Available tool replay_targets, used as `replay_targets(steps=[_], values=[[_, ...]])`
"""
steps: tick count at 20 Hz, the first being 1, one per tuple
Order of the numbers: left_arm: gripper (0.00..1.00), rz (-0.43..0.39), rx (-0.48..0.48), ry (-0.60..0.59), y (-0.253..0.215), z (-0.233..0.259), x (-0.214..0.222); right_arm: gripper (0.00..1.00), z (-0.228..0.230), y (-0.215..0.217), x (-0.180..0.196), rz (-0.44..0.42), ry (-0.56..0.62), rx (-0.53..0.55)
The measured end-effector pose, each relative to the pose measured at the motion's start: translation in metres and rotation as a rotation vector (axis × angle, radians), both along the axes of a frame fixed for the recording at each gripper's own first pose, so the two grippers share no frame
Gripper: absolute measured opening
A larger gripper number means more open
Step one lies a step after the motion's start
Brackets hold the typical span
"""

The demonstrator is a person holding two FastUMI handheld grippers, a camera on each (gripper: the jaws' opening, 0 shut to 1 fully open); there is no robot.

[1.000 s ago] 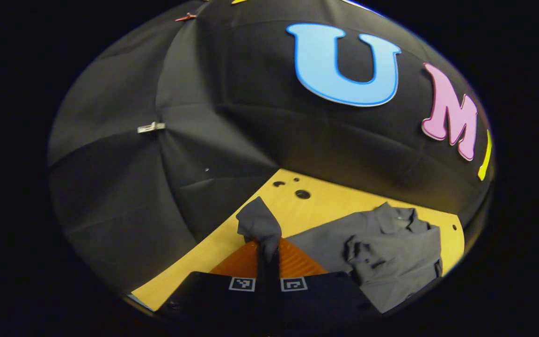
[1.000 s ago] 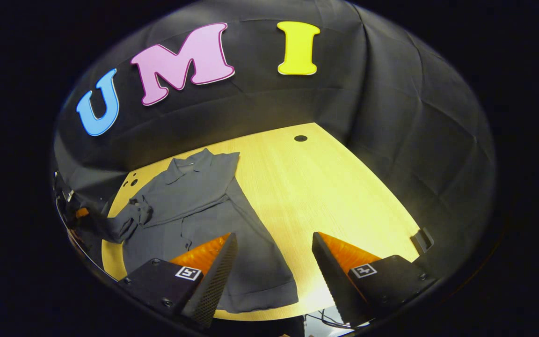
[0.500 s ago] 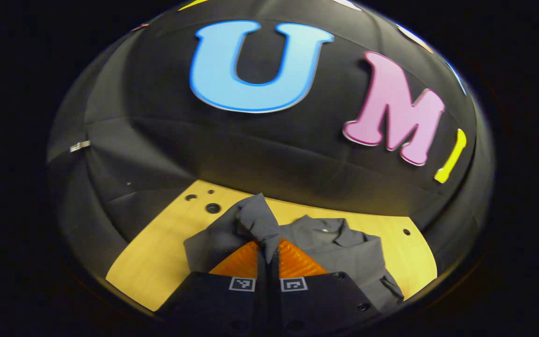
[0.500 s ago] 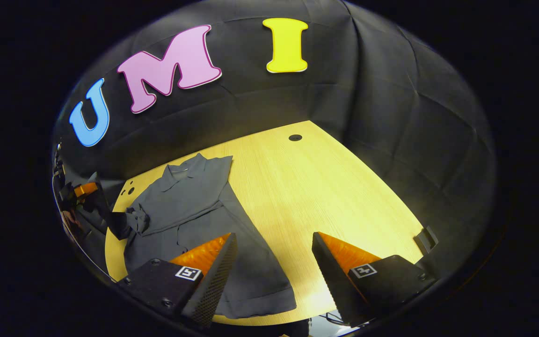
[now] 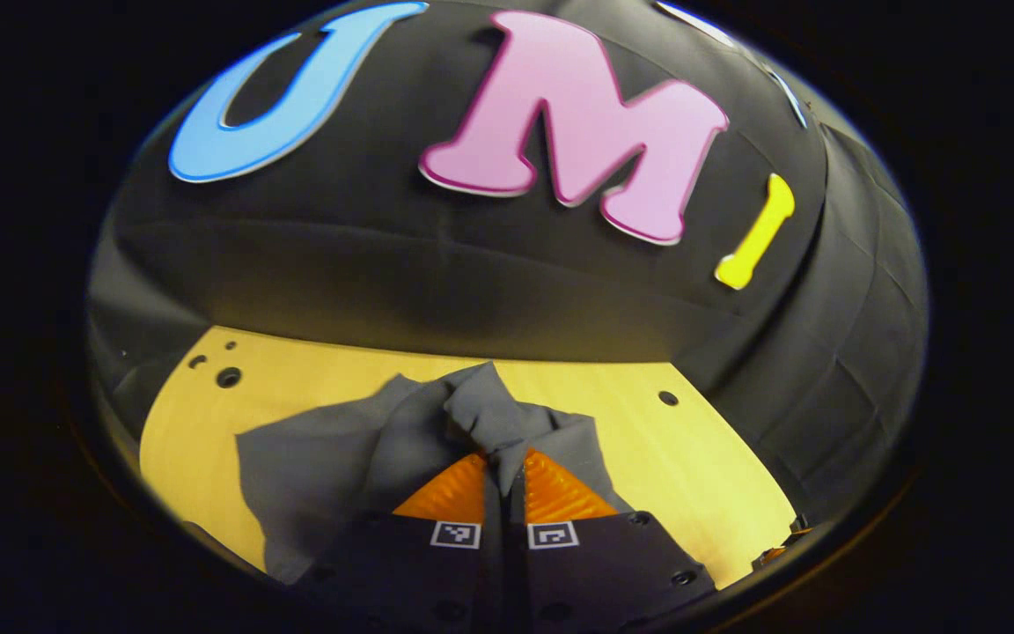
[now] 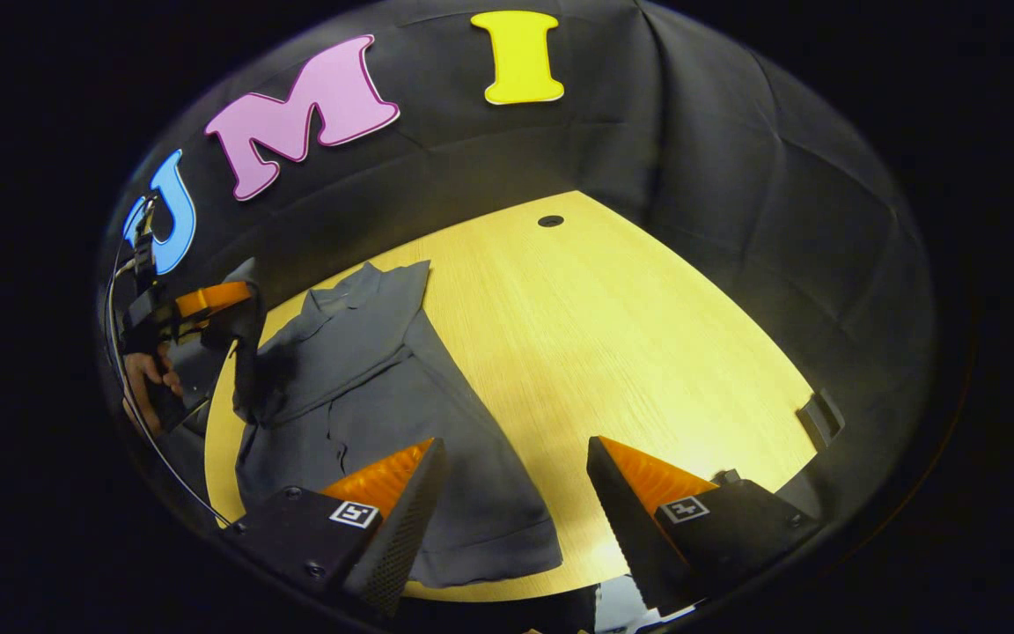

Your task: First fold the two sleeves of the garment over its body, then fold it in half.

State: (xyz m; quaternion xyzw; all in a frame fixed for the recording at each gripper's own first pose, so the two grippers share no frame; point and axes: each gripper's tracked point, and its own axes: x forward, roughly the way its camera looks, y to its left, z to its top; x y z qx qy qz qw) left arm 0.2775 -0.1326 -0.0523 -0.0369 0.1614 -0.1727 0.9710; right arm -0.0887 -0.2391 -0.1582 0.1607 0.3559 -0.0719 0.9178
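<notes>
While my left hand-held gripper [image 5: 504,465] was clamped tight on the end of a sleeve [image 5: 481,414], both fingers pinching the bunched grey cloth, the grey garment [image 6: 366,387] lay spread on the yellow wooden counter [image 6: 613,317], collar toward the booth wall and hem near the front edge. In the right gripper view, that sleeve hung lifted above the garment's far side, held up by the left hand-held gripper in my hand [image 6: 148,374]. My right hand-held gripper [image 6: 511,493] hovered over the counter's near edge with its fingers spread wide apart and nothing between them, one finger [image 6: 401,519] above the garment's lower body, the other above bare wood. The other sleeve lay flat along the garment's side.
</notes>
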Motion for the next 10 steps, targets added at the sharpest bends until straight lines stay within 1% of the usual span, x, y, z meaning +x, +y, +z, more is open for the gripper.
replay_targets(steps=[4,8,9,10], values=[[0.05,-0.084,0.054,0.069,-0.054,-0.036,0.009,0.99,-0.009,-0.006,-0.003,-0.009,0.024,0.021],[0.06,-0.130,0.099,0.115,-0.095,-0.063,0.017,0.99,-0.013,-0.005,-0.004,0.001,0.038,0.038],[0.06,-0.133,0.117,0.122,-0.101,-0.068,0.019,0.99,-0.014,-0.005,-0.005,0.010,0.043,0.035],[0.10,-0.143,0.131,0.131,-0.109,-0.074,0.018,0.99,-0.015,-0.005,-0.006,0.018,0.048,0.029]])
